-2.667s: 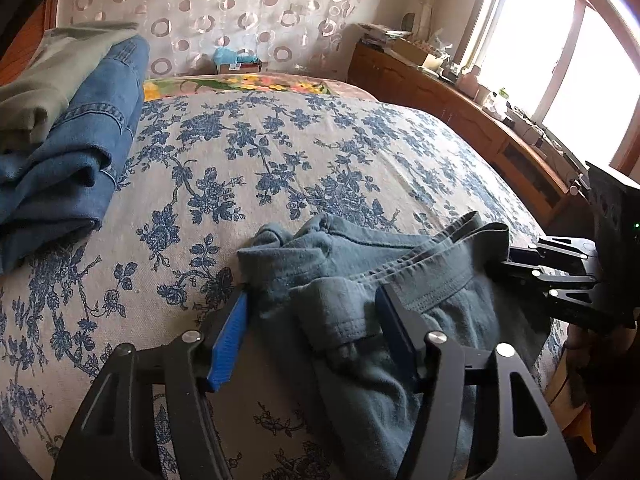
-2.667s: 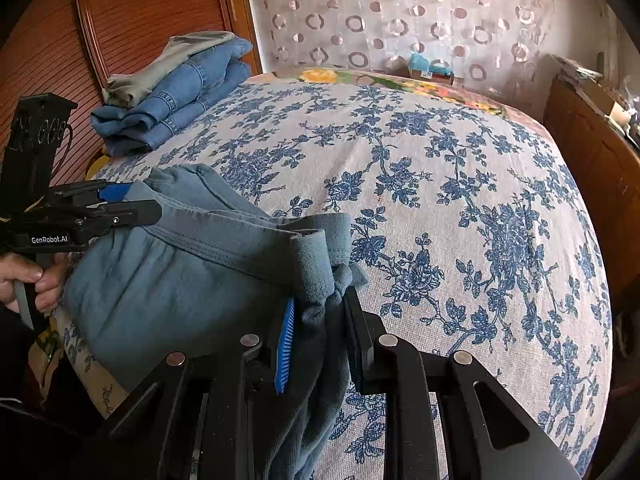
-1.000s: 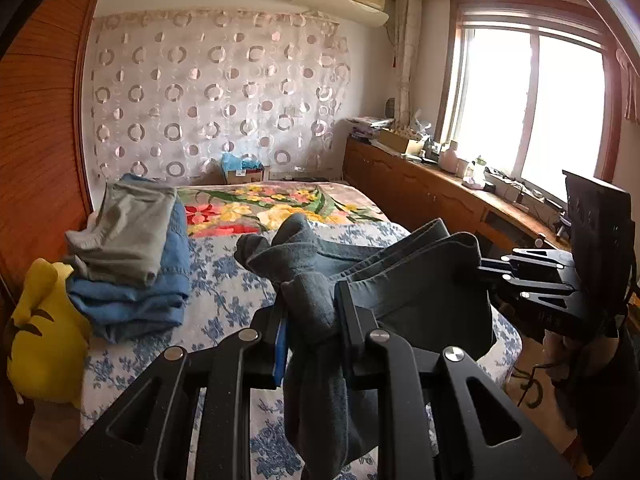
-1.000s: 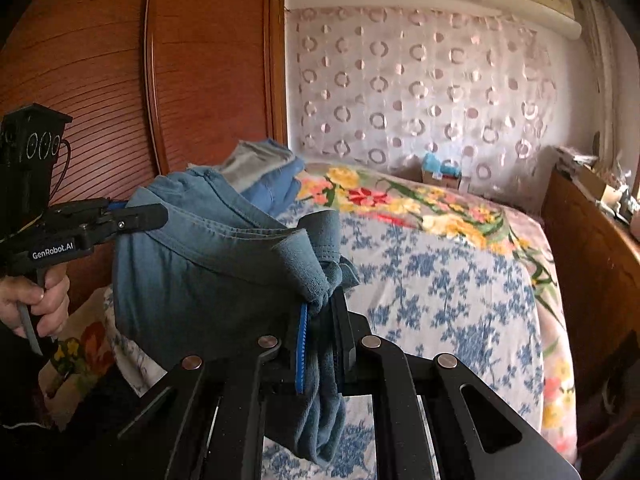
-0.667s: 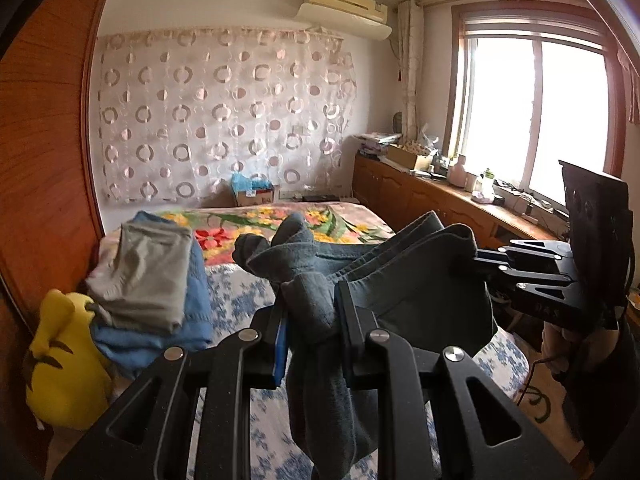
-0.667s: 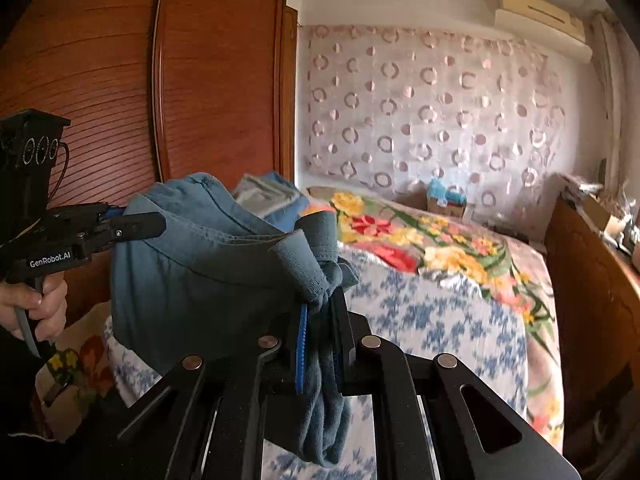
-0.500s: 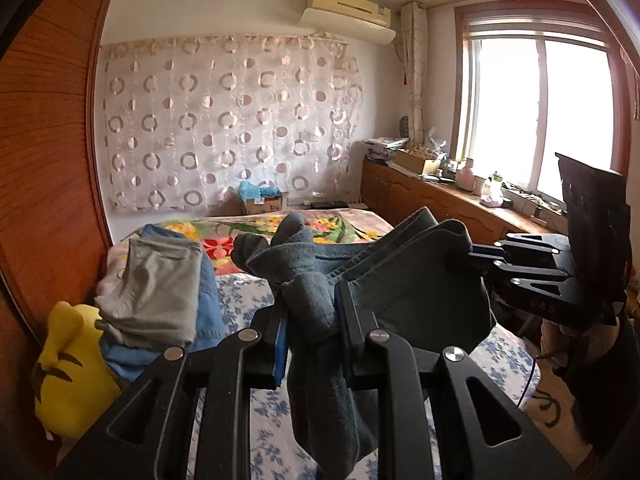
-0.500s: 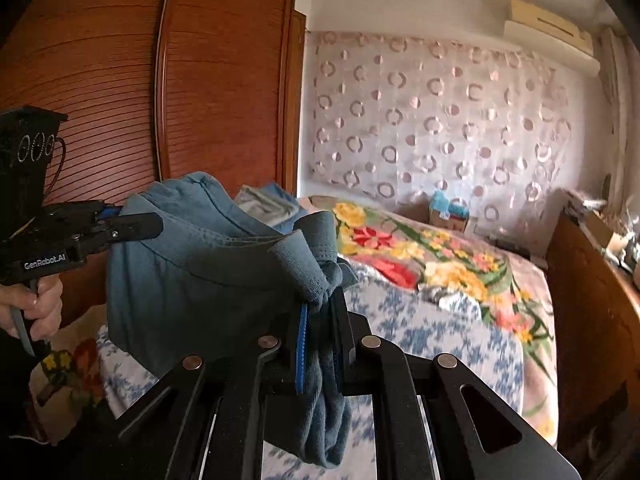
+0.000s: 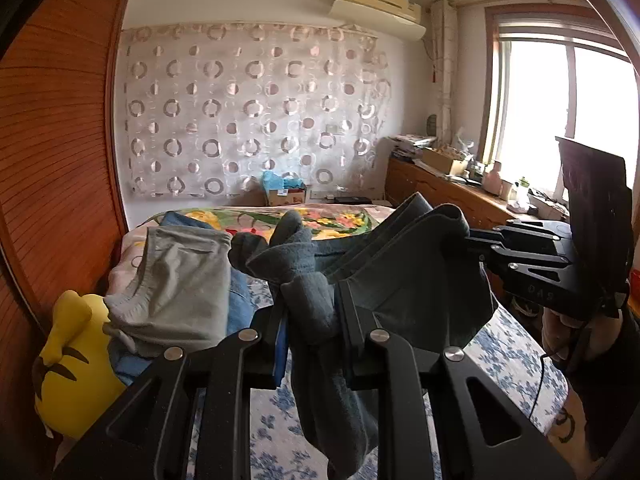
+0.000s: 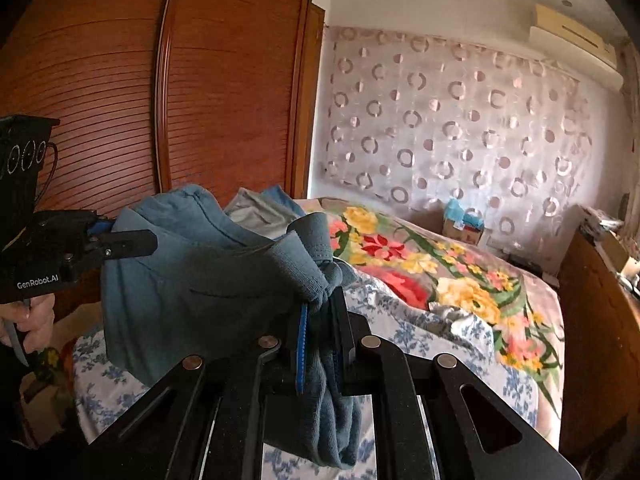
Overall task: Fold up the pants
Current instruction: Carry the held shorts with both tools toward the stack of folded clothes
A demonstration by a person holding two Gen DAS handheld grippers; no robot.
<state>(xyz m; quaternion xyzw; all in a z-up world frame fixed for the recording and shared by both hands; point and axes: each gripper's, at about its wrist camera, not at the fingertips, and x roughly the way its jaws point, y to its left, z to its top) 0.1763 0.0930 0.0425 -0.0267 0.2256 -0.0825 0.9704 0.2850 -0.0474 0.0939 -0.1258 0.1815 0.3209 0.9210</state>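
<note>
The left gripper [image 9: 310,320] is clenched on one end of the blue-grey pants [image 9: 404,280]; the right gripper [image 10: 320,328] pinches the other end, so the pants hang between them above the bed [image 10: 460,336]. Only the left wrist view shows the yellow plush [image 9: 72,364] beside the folded clothes pile [image 9: 180,284], left of the pants.

Dusty blue-grey pants [image 10: 200,280], black claw frames with a strip of blue pad on the right claw [image 10: 320,336]. Below, the bed [image 10: 500,364] shows white sheet with blue flowers, then a blanket [image 10: 424,268] in red, yellow and green blooms. Grey and denim-blue folded clothes [image 9: 180,280], a yellow pillow [image 9: 68,360] with dark marks, a pale curtain [image 9: 248,120] ringed all over, reddish-brown wood wardrobe [image 10: 200,100].
</note>
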